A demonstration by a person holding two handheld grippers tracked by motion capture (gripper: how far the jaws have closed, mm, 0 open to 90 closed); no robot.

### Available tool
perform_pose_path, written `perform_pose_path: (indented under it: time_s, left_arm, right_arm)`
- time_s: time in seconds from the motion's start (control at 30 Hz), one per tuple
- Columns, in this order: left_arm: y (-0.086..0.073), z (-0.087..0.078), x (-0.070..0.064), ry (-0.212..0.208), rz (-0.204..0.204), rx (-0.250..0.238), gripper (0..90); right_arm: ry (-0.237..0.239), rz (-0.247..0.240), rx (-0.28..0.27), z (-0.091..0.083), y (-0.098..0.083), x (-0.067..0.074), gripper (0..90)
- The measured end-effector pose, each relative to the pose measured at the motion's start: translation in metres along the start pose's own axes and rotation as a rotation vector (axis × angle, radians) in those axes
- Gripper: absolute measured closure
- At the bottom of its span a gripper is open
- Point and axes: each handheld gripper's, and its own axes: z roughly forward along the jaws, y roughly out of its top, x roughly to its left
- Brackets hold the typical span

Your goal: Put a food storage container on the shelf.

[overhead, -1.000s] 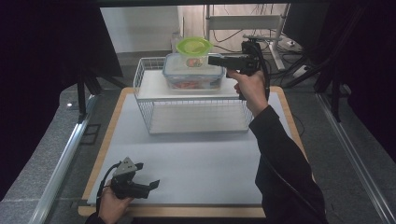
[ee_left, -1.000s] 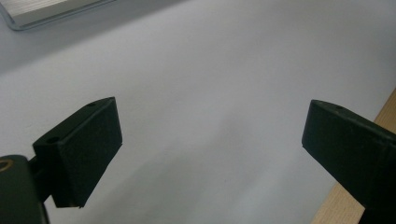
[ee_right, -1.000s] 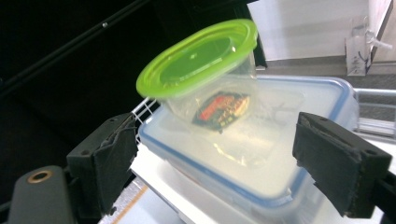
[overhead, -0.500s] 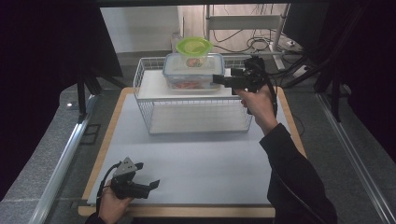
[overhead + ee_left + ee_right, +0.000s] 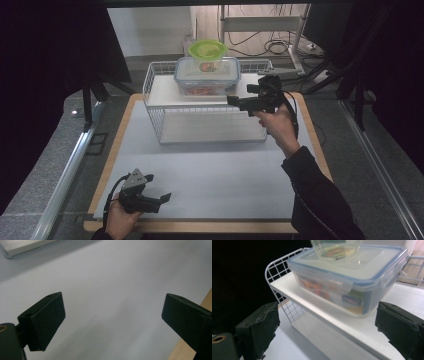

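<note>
The right gripper [image 5: 231, 101], its jaws just opened wide and empty, pointed at the near right corner of the food box [image 5: 207, 76] on the wire rack's [image 5: 152, 106] shelf, while the left gripper [image 5: 164, 197], also spread empty, rested far off by the table's [image 5: 220, 170] near left edge.

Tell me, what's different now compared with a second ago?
The right gripper has come down and back from the green bowl toward the container's side, its jaws opening, nothing between them. The left gripper, bowl, container and wire shelf stayed put.
</note>
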Motion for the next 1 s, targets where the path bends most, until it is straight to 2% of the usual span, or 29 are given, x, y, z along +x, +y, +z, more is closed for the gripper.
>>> perform_pose_path:
  time_s: [0.27, 0.5, 0.93, 1.0]
  left_arm:
    - [0.0, 0.0, 0.0, -0.001, 0.008, 0.007, 4.9]
    - [0.0, 0.0, -0.001, -0.002, 0.01, 0.009, 4.9]
    - [0.0, 0.0, -0.001, -0.001, 0.012, 0.006, 5.0]
    - [0.0, 0.001, -0.001, -0.002, 0.011, 0.009, 5.0]
  right_arm:
    - [0.0, -0.051, 0.018, -0.004, -0.021, 0.008, 3.7]
    - [0.015, -0.068, 0.037, -0.007, -0.037, 0.013, 3.1]
    - [-0.007, -0.117, 0.092, -0.018, -0.078, 0.021, 2.7]
    - [-0.01, -0.124, 0.101, -0.021, -0.089, 0.021, 2.8]
